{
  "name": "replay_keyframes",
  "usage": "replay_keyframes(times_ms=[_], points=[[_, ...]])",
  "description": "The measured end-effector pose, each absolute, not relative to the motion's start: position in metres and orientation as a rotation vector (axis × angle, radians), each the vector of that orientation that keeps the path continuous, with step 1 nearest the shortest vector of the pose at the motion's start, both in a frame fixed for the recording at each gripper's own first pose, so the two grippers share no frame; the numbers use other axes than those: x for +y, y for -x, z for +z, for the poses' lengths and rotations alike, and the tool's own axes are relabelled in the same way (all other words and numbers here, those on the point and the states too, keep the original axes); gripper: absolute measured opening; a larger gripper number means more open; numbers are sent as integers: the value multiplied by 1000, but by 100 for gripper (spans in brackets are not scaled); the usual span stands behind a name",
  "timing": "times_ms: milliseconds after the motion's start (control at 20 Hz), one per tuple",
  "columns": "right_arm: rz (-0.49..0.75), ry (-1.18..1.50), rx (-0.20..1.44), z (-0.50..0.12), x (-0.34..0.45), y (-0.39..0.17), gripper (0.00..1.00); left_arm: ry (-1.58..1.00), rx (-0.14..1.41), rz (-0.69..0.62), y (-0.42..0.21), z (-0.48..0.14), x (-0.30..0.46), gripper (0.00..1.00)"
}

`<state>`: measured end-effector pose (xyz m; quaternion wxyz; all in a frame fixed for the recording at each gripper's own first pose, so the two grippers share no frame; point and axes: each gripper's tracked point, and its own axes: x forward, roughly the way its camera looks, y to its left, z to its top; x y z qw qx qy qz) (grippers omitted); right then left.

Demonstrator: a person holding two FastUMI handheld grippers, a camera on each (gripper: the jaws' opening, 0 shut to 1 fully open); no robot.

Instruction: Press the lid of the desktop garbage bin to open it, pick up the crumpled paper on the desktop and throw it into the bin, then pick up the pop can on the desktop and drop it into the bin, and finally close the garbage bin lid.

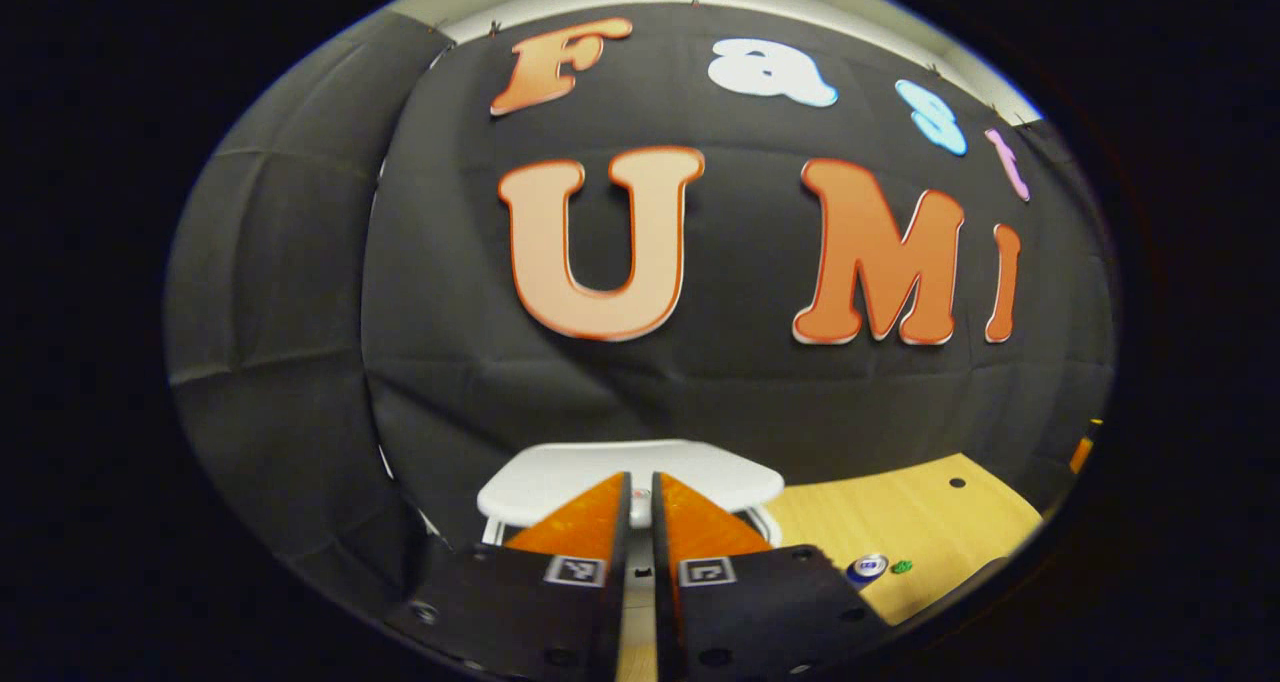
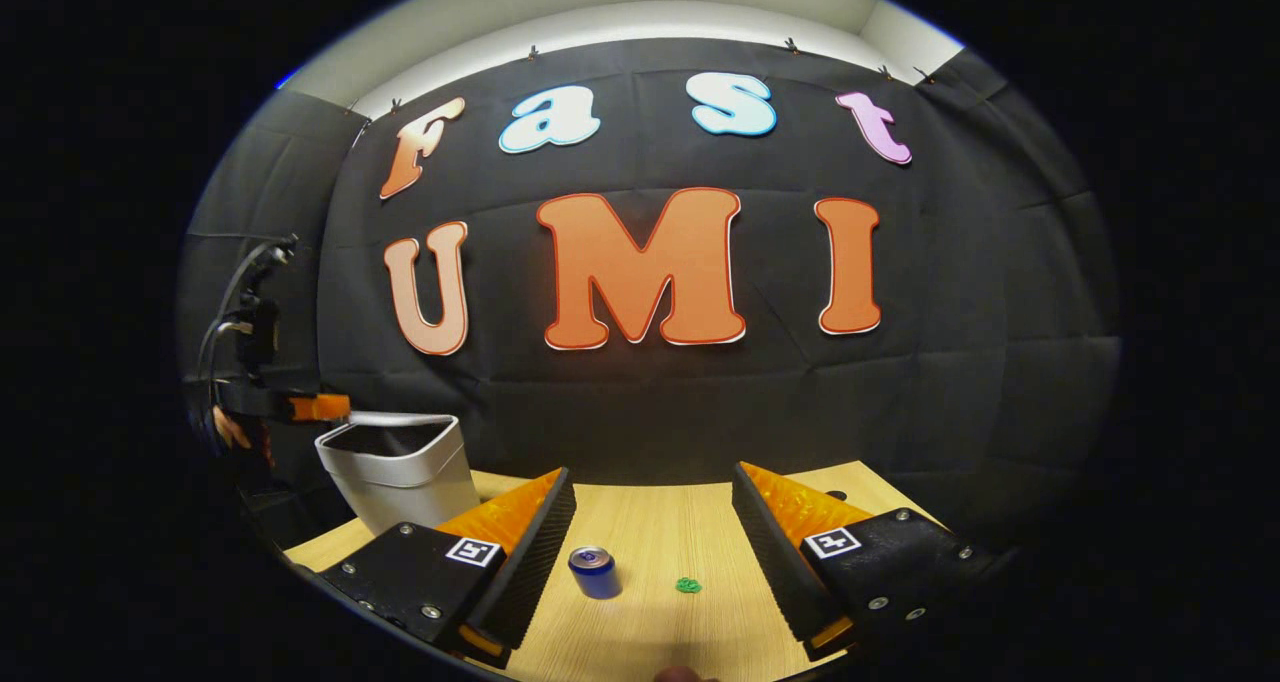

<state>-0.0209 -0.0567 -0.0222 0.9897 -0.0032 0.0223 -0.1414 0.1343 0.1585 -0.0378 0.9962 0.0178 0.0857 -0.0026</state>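
In the right gripper view the right gripper (image 2: pixel 650 522) hangs with its fingers spread wide, and the pop can (image 2: pixel 595 572), a small blue cylinder, stands on the pale wood-grain table (image 2: pixel 660 522) between them, touching neither. A tiny green scrap (image 2: pixel 687 585), perhaps the crumpled paper, lies just beside the can. The white garbage bin (image 2: pixel 400 472), smooth-walled with rounded corners, stands ahead to the left, its mouth showing dark. In the left gripper view the left gripper (image 1: pixel 641 502) has its fingers pressed nearly together, holding nothing, over the bin's white lid (image 1: pixel 560 482).

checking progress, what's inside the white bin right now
In the right gripper view the bin shows a dark opening; its contents cannot be made out. The pop can and the green paper lie on the table, outside it.
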Motion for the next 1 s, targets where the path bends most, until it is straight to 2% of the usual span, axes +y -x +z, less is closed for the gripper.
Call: replay_keyframes(times_ms=[50, 100, 200, 450, 700, 1000], points=[[-291, 8, 52, -24, -56, 21, 94, -50, 136, -23, -116, -27, 148, 17], [-302, 12, 55, -24, -56, 22, 94, -60, 104, -55, -106, -18, 135, 30], [-324, 14, 60, -27, -56, 22, 94, -58, 56, -116, -90, -3, 110, 39], [-385, 36, 85, -39, -64, 26, 94, -9, 13, -227, -52, 1, 59, 99], [-372, 68, 135, -69, -75, 14, 94, 62, 44, -269, -21, -10, 23, 97], [-254, 145, 257, -143, -107, -27, 95, 49, 13, -167, -3, 9, -5, 96]])
